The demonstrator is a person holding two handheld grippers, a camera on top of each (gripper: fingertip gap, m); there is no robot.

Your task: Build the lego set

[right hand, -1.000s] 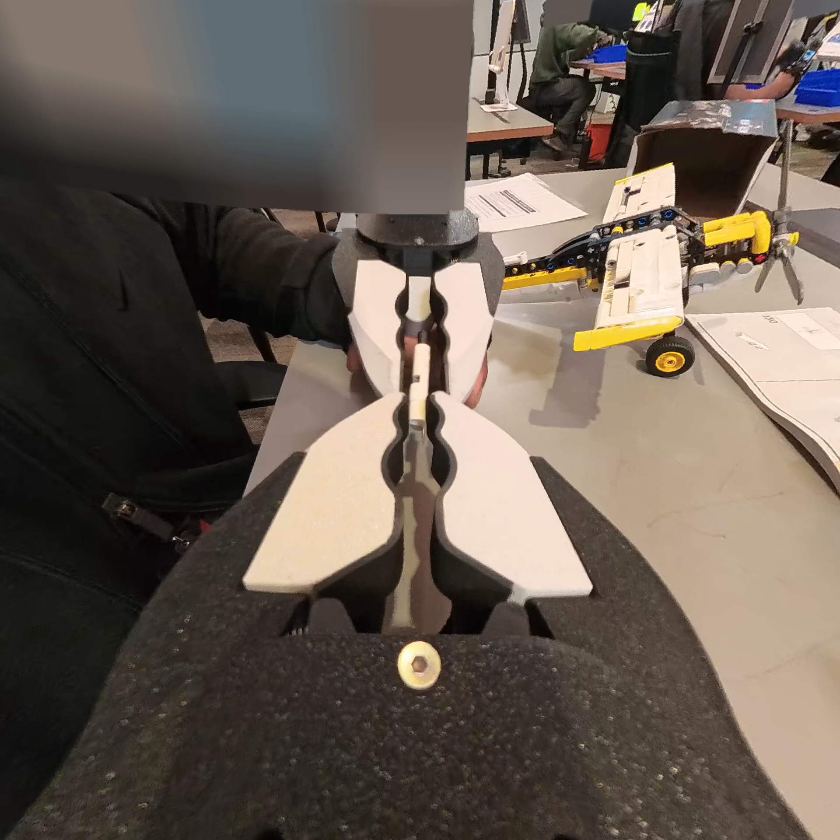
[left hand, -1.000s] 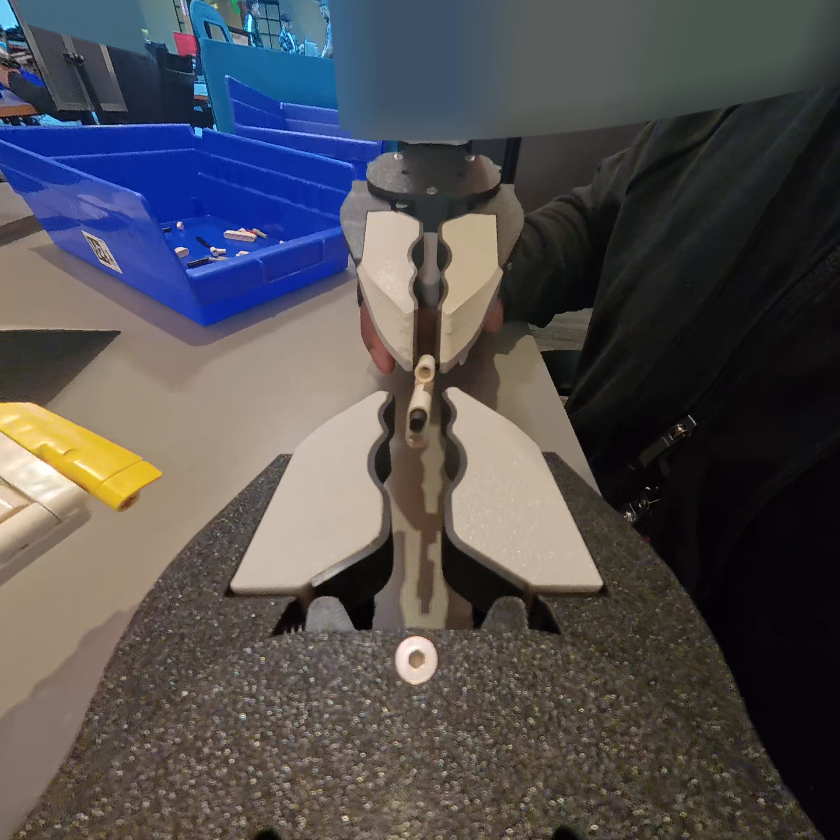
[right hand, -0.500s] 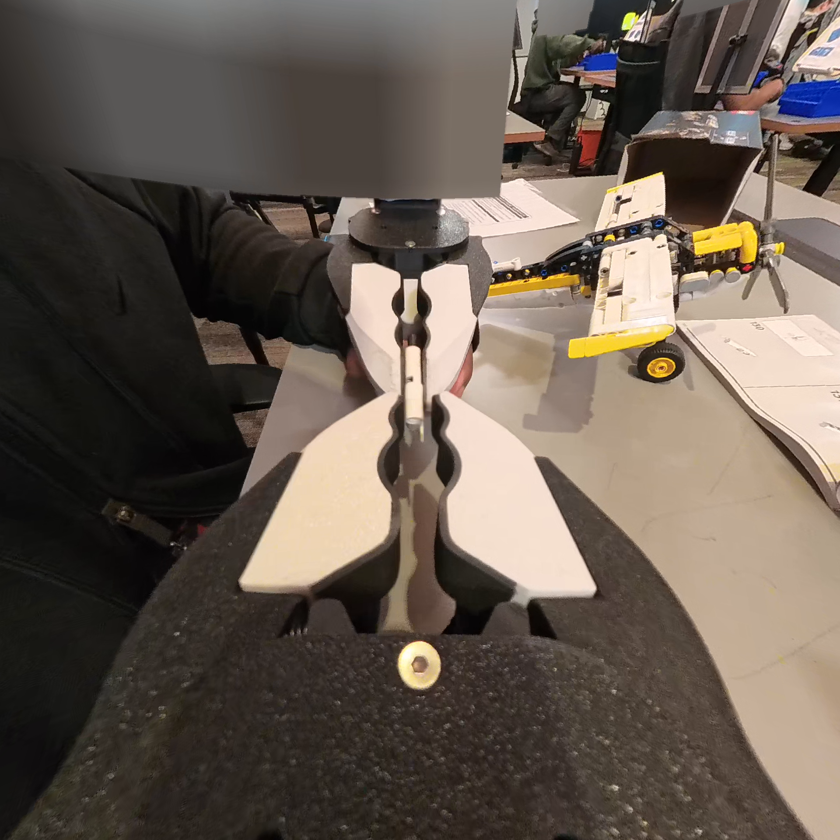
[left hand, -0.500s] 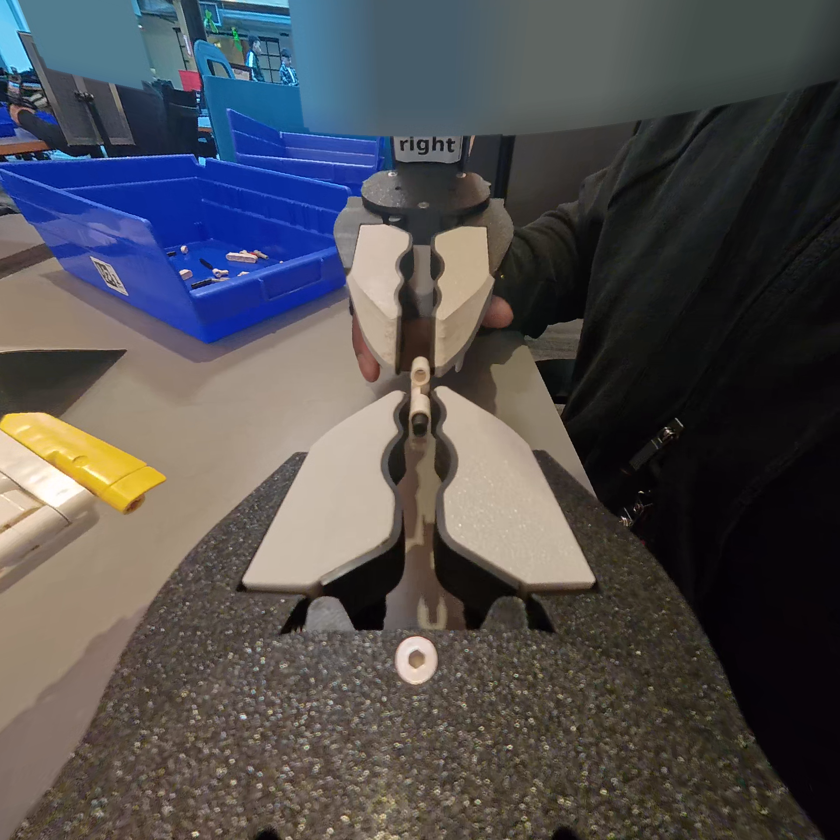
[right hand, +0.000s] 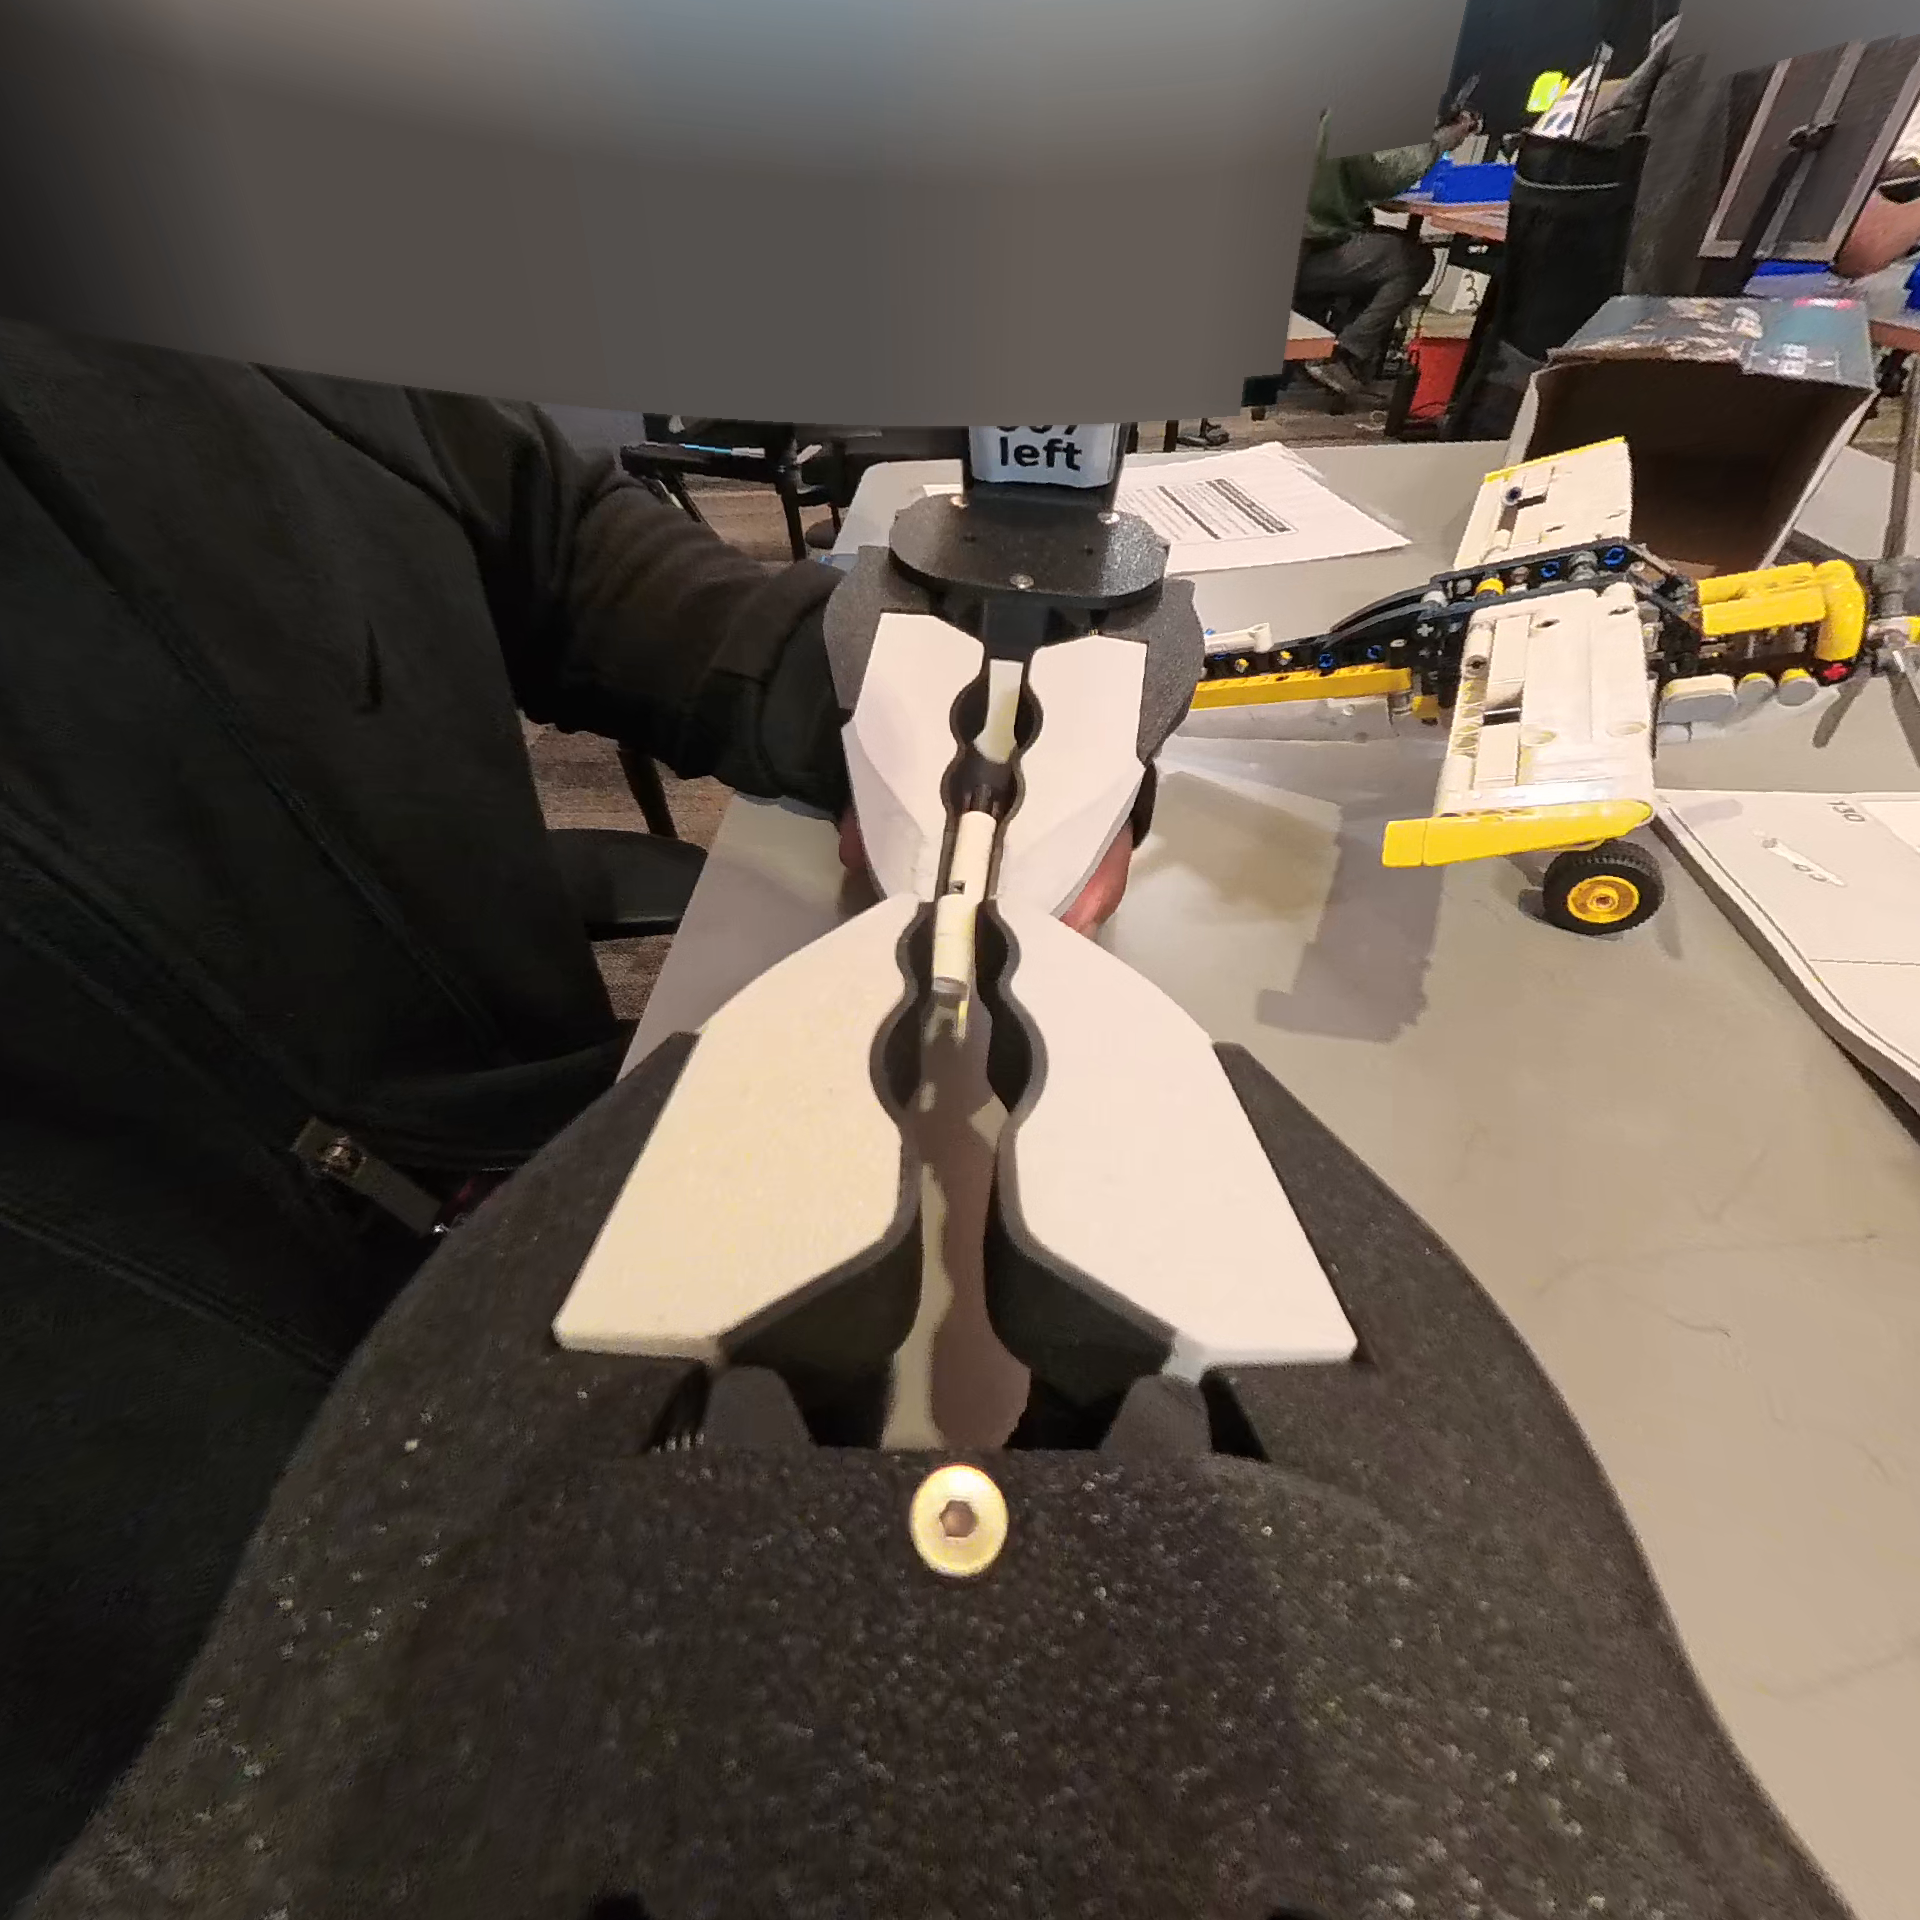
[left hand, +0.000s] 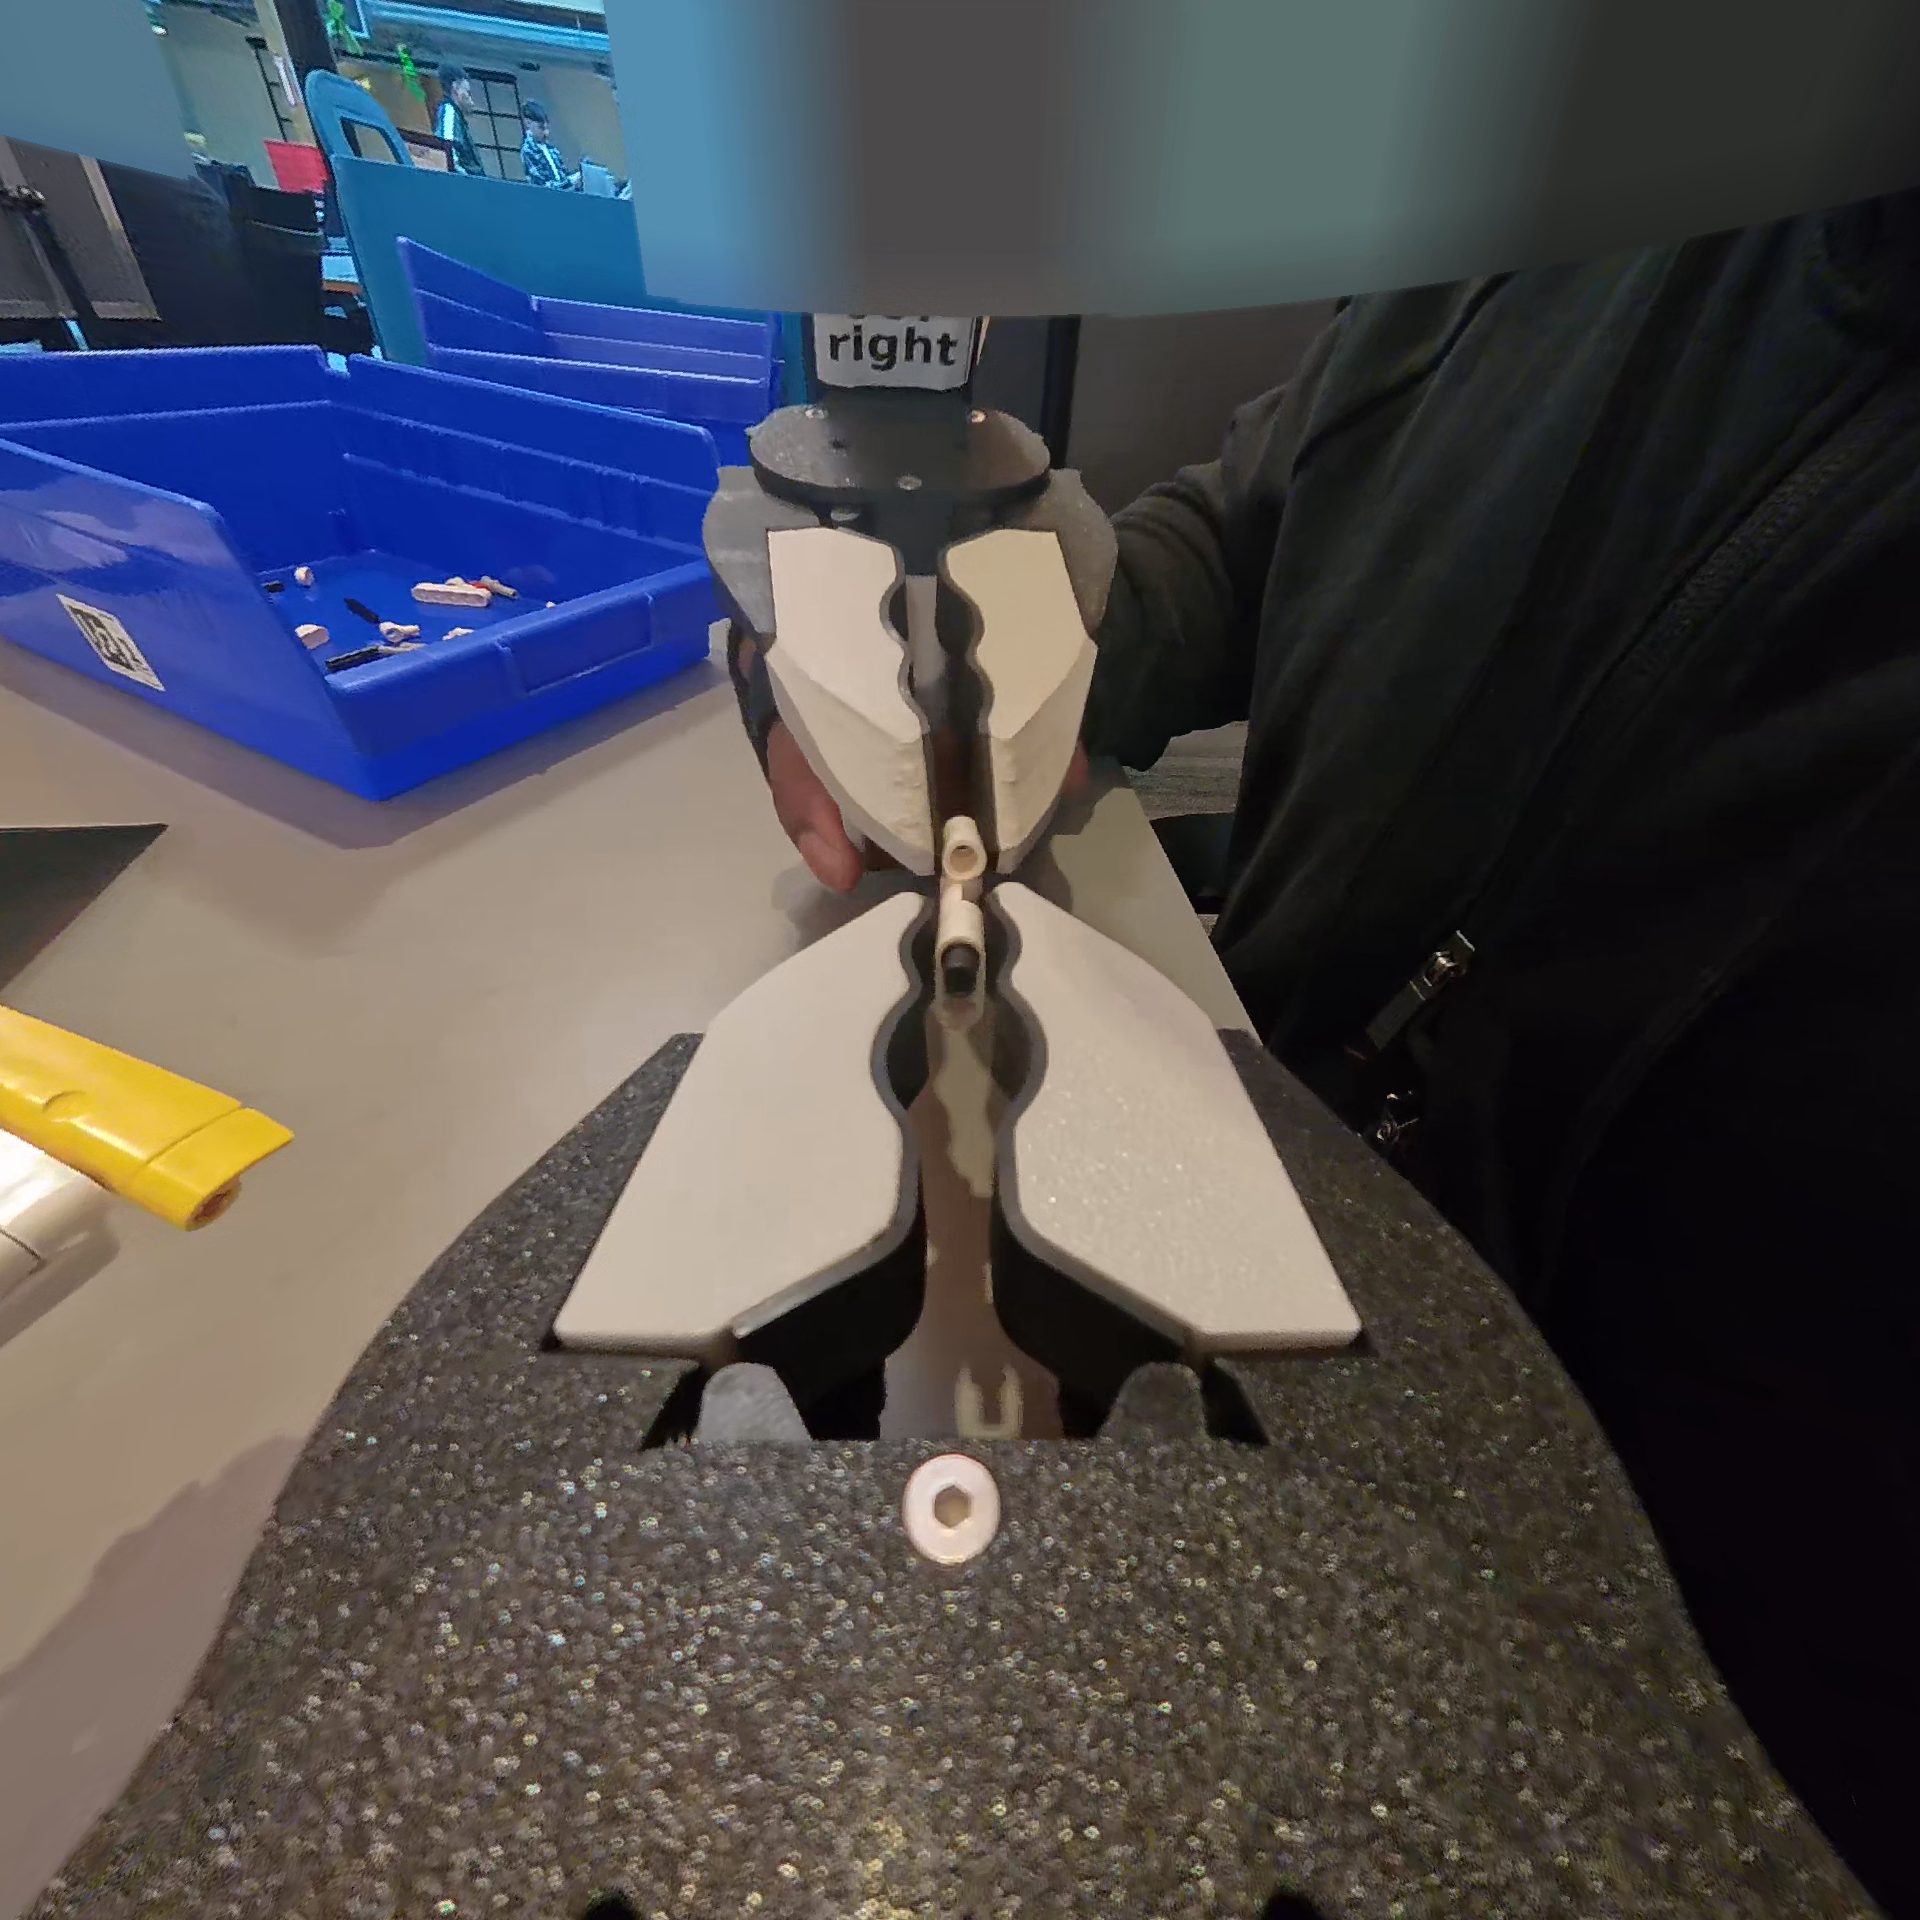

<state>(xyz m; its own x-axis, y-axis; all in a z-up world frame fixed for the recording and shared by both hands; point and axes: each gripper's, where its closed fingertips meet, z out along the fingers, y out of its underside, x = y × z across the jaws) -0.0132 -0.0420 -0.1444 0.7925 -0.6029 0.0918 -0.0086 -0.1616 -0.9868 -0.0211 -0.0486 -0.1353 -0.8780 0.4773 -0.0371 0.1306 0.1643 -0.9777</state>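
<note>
Two small cream connector pieces (left hand: 960,894), joined end to end, sit above the bench's near corner. The left gripper (left hand: 958,940) pinches the one with a black pin in its bore; the right gripper (right hand: 956,951) has its jaws pressed on the other. One blue bin (left hand: 416,717) holds several loose bits, too small to count. One yellow-and-white model plane (right hand: 1538,717) stands well apart, beside one open booklet (right hand: 1808,894) cut off by the frame.

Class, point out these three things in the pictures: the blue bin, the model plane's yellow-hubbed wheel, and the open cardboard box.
blue bin (left hand: 582,665): left wrist view, front wall.
yellow-hubbed wheel (right hand: 1601,896): right wrist view, hub.
cardboard box (right hand: 1704,457): right wrist view, inner wall.
</note>
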